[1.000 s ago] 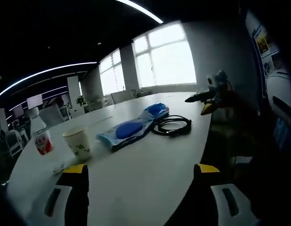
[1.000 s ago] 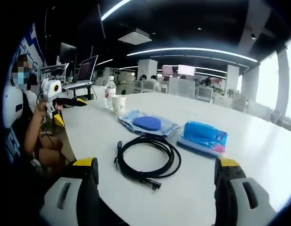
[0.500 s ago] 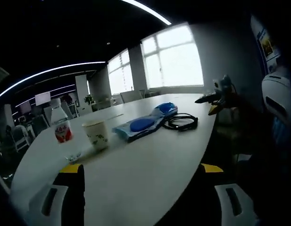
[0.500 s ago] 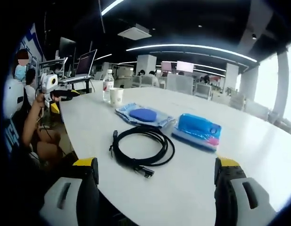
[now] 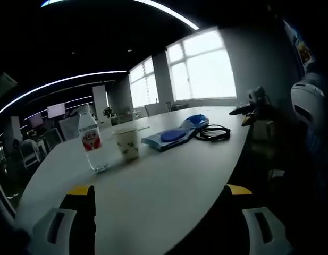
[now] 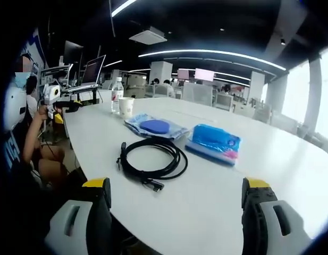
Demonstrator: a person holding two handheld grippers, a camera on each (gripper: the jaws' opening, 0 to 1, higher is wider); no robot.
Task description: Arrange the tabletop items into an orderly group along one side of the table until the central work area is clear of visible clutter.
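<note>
On the white table [image 5: 169, 180] stand a clear water bottle with a red label [image 5: 89, 139] and a paper cup [image 5: 126, 143]. Beyond them lie a clear pouch with a blue pad [image 5: 171, 136], a blue tissue pack [image 5: 194, 120] and a coiled black cable [image 5: 212, 133]. My left gripper [image 5: 158, 191] is open over the near table edge, holding nothing. My right gripper [image 6: 177, 183] is open, short of the cable [image 6: 150, 159]. Beside the cable lie the tissue pack [image 6: 212, 142] and pouch [image 6: 153, 126]; the cup [image 6: 125, 107] and bottle [image 6: 117, 95] stand farther off.
A person sits at the table's end holding the left gripper [image 6: 57, 98]. The right gripper [image 5: 249, 109] shows past the far edge in the left gripper view. Office chairs and desks [image 6: 217, 101] stand behind the table, with bright windows [image 5: 206, 69] along one wall.
Both cameras have shifted: the bottle and cup now sit nearer the middle of the left gripper view, and the cable lies slightly farther from the right gripper. Nothing on the table moved.
</note>
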